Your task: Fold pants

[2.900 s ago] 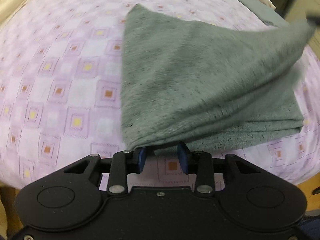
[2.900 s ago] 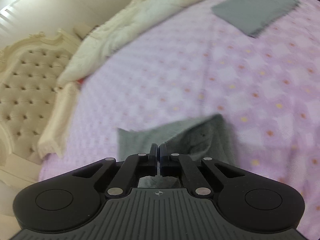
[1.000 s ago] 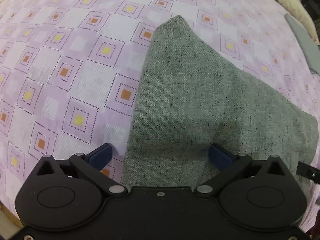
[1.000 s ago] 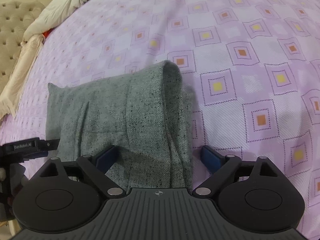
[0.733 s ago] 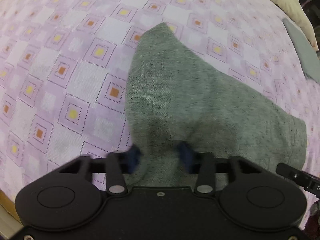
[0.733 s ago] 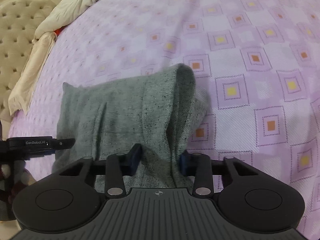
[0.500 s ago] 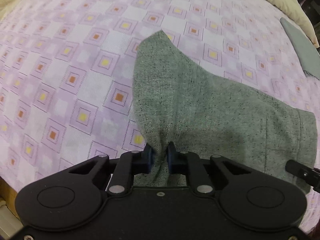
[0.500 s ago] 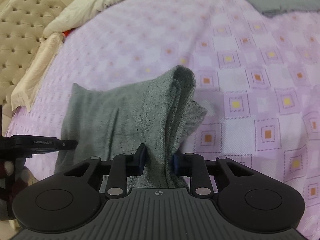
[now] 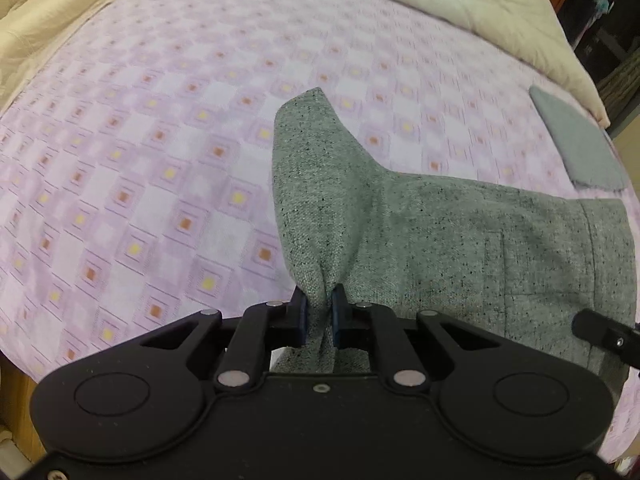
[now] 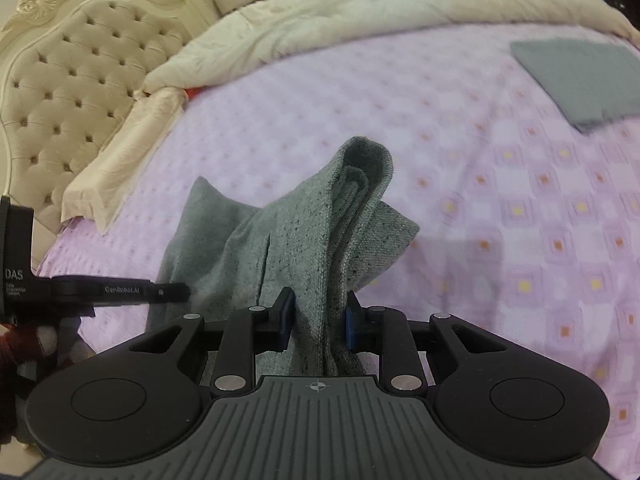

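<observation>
The folded grey pants (image 9: 460, 232) lie on a pink patterned bedspread (image 9: 140, 160), near its front edge. My left gripper (image 9: 319, 314) is shut on the near left edge of the pants and lifts it into a bunched peak. My right gripper (image 10: 319, 316) is shut on the near right end of the same pants (image 10: 304, 240), where the folded layers stand up. The left gripper's side shows at the left of the right wrist view (image 10: 120, 290). The right gripper's tip shows at the right edge of the left wrist view (image 9: 604, 334).
A second grey folded garment (image 10: 580, 76) lies at the far right of the bed, also in the left wrist view (image 9: 576, 144). A cream duvet (image 10: 360, 12) is bunched along the far side. A tufted cream headboard (image 10: 68, 76) stands at the left.
Both grippers were open around the pants' near edge a second ago. They have shut on the fabric and lifted it, so the cloth now bunches up between the fingers.
</observation>
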